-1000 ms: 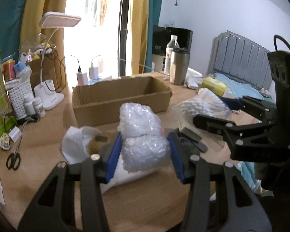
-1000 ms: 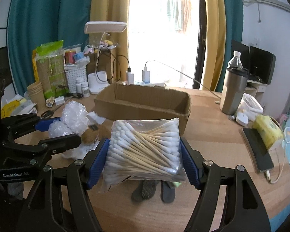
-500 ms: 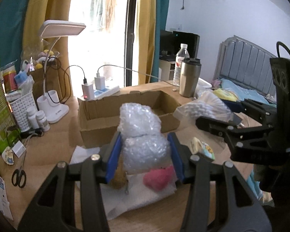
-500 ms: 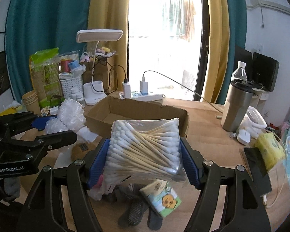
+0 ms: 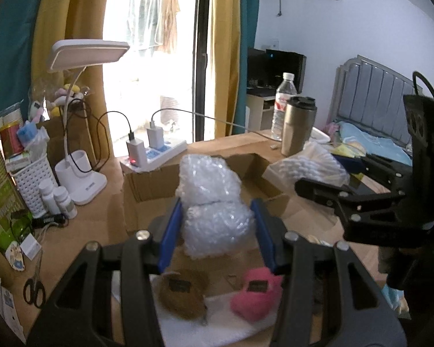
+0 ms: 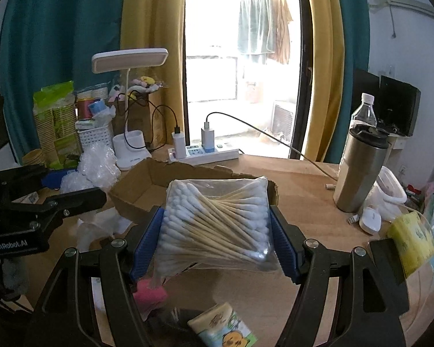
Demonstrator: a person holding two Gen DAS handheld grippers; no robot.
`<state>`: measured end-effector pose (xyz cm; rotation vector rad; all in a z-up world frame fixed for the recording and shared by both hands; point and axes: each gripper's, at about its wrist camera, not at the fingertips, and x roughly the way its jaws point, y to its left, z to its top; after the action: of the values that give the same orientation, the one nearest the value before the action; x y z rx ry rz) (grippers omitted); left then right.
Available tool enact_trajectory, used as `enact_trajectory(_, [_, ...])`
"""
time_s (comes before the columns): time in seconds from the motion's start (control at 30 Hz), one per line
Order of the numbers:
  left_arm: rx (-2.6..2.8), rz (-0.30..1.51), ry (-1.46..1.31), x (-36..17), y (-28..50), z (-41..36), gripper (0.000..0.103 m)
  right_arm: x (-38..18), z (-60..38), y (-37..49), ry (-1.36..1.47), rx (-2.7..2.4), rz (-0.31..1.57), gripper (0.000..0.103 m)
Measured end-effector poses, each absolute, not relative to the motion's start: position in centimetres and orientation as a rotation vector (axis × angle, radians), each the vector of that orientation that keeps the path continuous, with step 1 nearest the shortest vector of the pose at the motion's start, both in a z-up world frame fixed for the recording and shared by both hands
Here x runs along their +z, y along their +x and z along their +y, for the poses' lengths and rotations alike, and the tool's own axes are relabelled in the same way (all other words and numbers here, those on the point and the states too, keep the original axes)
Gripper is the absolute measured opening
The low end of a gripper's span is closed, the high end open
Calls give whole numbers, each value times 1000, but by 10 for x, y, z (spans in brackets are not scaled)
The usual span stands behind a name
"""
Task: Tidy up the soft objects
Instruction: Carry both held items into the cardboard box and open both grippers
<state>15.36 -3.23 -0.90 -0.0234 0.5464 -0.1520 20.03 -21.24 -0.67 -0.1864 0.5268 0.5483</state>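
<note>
My left gripper (image 5: 215, 227) is shut on a wad of clear bubble wrap (image 5: 211, 202), lifted above the desk in front of an open cardboard box (image 5: 147, 185). My right gripper (image 6: 215, 240) is shut on a clear bag of cotton swabs (image 6: 217, 222), held just before the same cardboard box (image 6: 136, 190). The bubble wrap (image 6: 97, 164) and the left gripper's fingers (image 6: 72, 201) show at the left of the right wrist view. A brown plush piece (image 5: 182, 292) and a pink plush piece (image 5: 256, 295) lie on white paper (image 5: 214, 321) beneath the left gripper.
A desk lamp (image 5: 81, 150), white basket (image 5: 34, 179), pill bottles (image 5: 58, 199) and scissors (image 5: 33, 289) crowd the left side. A power strip (image 6: 205, 151) lies behind the box. A steel tumbler (image 6: 358, 167) and water bottle (image 6: 363, 112) stand right. A tissue pack (image 6: 225, 329) lies near.
Both grippers have risen and moved toward the box with their loads. The pink and brown plush pieces have come into view below, and the box now sits closer.
</note>
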Motion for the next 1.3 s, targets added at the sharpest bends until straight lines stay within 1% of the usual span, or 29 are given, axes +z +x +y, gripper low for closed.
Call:
enact_trajectory(0.43, [-108, 558, -33, -14, 207, -18, 49, -15, -209, 247, -182, 544, 540, 74])
enact_trajectory(0.83, [-23, 675, -122, -47, 258, 10, 49, -29, -188, 278, -198, 536, 578, 74])
enact_trajectory(1.3, [19, 737, -120, -69, 283, 15, 50, -47, -182, 300, -196, 480, 631, 74])
